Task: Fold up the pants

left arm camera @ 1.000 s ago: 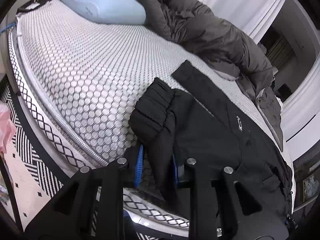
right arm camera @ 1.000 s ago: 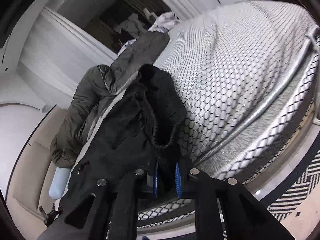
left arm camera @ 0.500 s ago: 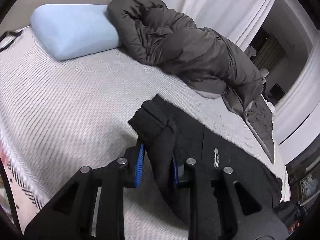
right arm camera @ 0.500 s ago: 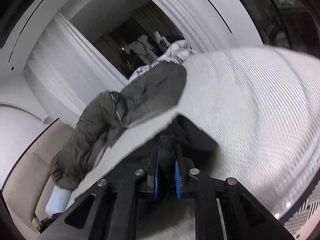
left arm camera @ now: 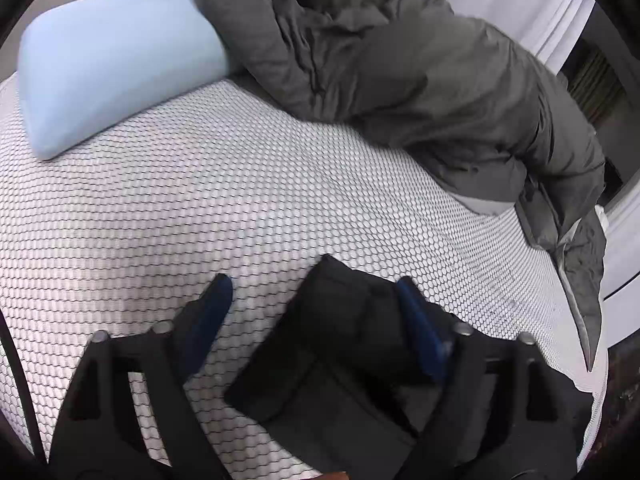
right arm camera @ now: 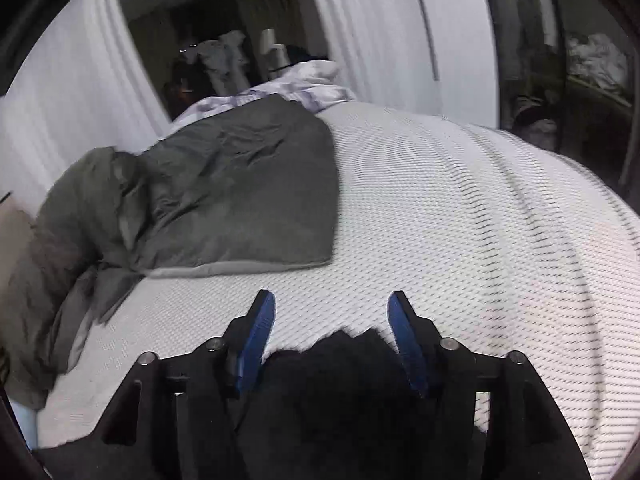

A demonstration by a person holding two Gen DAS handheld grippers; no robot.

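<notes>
The black pants (left arm camera: 340, 364) lie on the white honeycomb-patterned bed cover (left arm camera: 200, 208). In the left wrist view a folded corner of them sits between the fingers of my left gripper (left arm camera: 312, 300). Its jaws are opening and stand wide apart; the pants rest against the right blue pad (left arm camera: 420, 332) but are not pinched. In the right wrist view the pants (right arm camera: 340, 392) lie low between the fingers of my right gripper (right arm camera: 330, 304), whose jaws are also opening, with both blue pads clear of the cloth.
A dark grey puffer jacket (left arm camera: 400, 72) lies across the far side of the bed, seen also as a flat grey panel (right arm camera: 240, 192). A light blue pillow (left arm camera: 112, 60) lies at the head. White curtains (right arm camera: 380, 32) and a dark doorway stand beyond the bed.
Both grippers carried the pants' edge further onto the bed, toward the jacket and pillow, then opened from shut on the cloth to wide apart. The pants now lie released on the cover.
</notes>
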